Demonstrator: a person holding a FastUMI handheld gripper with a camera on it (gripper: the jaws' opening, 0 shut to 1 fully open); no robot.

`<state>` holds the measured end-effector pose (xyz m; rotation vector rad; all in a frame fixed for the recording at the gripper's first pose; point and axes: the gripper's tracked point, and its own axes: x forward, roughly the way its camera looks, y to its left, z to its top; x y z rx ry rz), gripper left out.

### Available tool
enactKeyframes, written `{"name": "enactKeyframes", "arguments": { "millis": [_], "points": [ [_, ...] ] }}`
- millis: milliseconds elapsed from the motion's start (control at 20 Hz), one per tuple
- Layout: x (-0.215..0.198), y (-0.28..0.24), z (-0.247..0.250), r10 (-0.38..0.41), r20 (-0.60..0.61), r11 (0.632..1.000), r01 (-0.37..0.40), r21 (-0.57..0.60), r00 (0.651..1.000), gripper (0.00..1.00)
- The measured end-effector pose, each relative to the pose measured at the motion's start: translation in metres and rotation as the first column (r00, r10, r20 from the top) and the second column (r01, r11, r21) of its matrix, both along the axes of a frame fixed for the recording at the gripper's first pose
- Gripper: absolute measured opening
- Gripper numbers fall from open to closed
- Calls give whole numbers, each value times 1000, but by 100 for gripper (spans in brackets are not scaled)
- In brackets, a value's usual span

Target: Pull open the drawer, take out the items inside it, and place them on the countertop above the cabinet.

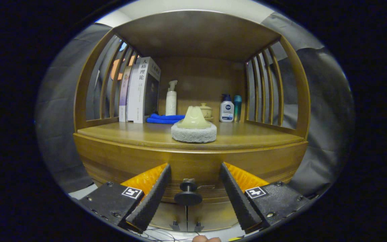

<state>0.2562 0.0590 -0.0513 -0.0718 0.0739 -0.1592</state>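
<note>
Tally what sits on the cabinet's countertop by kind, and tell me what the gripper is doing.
Upright books: 2
Bottles: 3 (white pump bottle, white-and-blue pump bottle, teal bottle)
Folded blue cloth: 1
Cream-handled scrubbing pad: 1
Small lidded ceramic cup: 1
Total: 8
Gripper: open, round black drawer knob between its fingers.

You face a booth dressed as a home: a wooden cabinet (193, 158) shelving books (139, 90), toiletry bottles (227, 109) and a folded blue cloth (165, 118).
</note>
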Motion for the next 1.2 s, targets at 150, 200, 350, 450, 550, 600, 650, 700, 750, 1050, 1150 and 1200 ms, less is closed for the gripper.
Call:
{"name": "enactKeyframes", "arguments": {
  "millis": [150,200,350,450,550,600,650,700,750,1050,1150,1200],
  "points": [
    [0,0,0,-1,-4,1000,1,2,1000,97],
    [-1,0,0,-1,-8,1000,1,7,1000,97],
    [-6,0,1,-5,-22,1000,6,30,1000,97],
    [-15,5,11,8,7,999,-8,34,1000,97],
    [-31,9,20,16,27,1000,-16,10,999,97],
    [-41,12,23,20,34,1000,-20,-2,999,97],
    [-53,15,26,28,38,1000,-28,-10,999,97],
    [-67,17,28,34,42,999,-34,-13,999,97],
    [-81,18,29,40,47,999,-40,-13,998,97],
    [-160,13,35,58,63,998,-59,7,996,97],
    [-183,6,40,47,81,999,-49,23,996,97],
    [-193,7,38,52,80,998,-56,42,995,97]
  ]
}}
